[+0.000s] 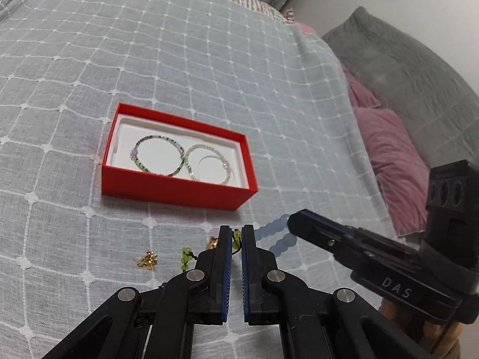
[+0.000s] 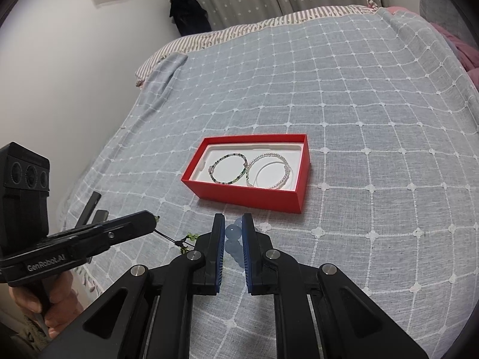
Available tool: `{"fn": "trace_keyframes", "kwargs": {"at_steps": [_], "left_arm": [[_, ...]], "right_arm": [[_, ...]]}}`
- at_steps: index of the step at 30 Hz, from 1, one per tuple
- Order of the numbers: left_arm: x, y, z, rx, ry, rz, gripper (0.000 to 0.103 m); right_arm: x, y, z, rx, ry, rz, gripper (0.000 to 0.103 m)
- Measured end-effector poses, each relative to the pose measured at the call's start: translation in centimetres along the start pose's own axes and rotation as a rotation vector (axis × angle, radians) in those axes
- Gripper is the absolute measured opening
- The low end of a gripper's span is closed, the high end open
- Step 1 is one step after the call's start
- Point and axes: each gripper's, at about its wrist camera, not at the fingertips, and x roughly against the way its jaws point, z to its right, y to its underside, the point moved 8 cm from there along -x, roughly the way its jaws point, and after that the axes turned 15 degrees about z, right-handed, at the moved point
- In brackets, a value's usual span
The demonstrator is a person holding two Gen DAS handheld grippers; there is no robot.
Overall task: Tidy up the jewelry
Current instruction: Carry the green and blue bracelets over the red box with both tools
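Your left gripper (image 1: 236,233) was clenched on a green-bead bracelet (image 1: 187,254), its pads pinching the dark cord near one green bead while the rest of the strand trailed down to the bedspread (image 1: 209,74) on the left. Just beyond the fingertips lay two small gold-coloured pieces (image 1: 147,259), too blurred to name. Further ahead sat the red box (image 1: 179,191), open, with a green-and-dark beaded bracelet (image 1: 158,155) and a pale beaded bracelet (image 1: 208,164) lying side by side on its white liner, touching. Your right gripper (image 1: 292,220) came in from the right, nose against a string of pale blue beads (image 1: 277,233). A grey cushion (image 1: 404,68) and pink bedding (image 1: 389,149) lay well off to the right. From the right wrist, your right gripper (image 2: 233,227) was grasping the pale blue bead bracelet (image 2: 233,230), one bead squeezed between the blue pads, others hanging below. The red box (image 2: 248,194) stood just ahead, nothing between. Your left gripper (image 2: 152,220) showed at the left with the green-bead strand (image 2: 187,239) dangling from its tip by the cord. By my reading, both pieces were picked up and the step in hand was carrying them to the box; each needs lowering onto bare liner beside the two rings already there, and the limp green strand may drag or snag on the rim.
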Motion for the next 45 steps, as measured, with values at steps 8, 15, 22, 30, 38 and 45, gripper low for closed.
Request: {"fn": "trace_keyframes", "kwargs": {"at_steps": [8,15,22,30,38,45], "left_arm": [[0.7,-3.0,1.6,-0.026,0.017,0.044,0.001],[-0.4,-6.3,1.9,-0.029,0.022,0.075,0.000],[-1.4,-8.6,1.5,-0.020,0.020,0.094,0.001],[-4.9,-9.6,-0.4,0.018,0.034,0.067,0.001],[-8.1,-9.1,-3.8,0.048,-0.007,0.035,0.001],[-9.7,-8.3,-7.6,0.059,-0.085,0.011,0.001]], "right_arm": [[0.2,-0.9,0.4,-0.022,-0.003,0.039,0.012],[-0.4,-1.9,-0.4,-0.006,-0.013,0.060,0.012],[-1.0,-5.2,-1.8,0.018,-0.037,0.111,0.012],[-4.3,-7.5,-1.6,0.009,-0.047,0.115,0.012],[-8.0,-7.2,-0.5,0.004,-0.042,0.073,0.012],[-9.8,-6.8,0.3,-0.021,-0.056,0.064,0.012]]}}
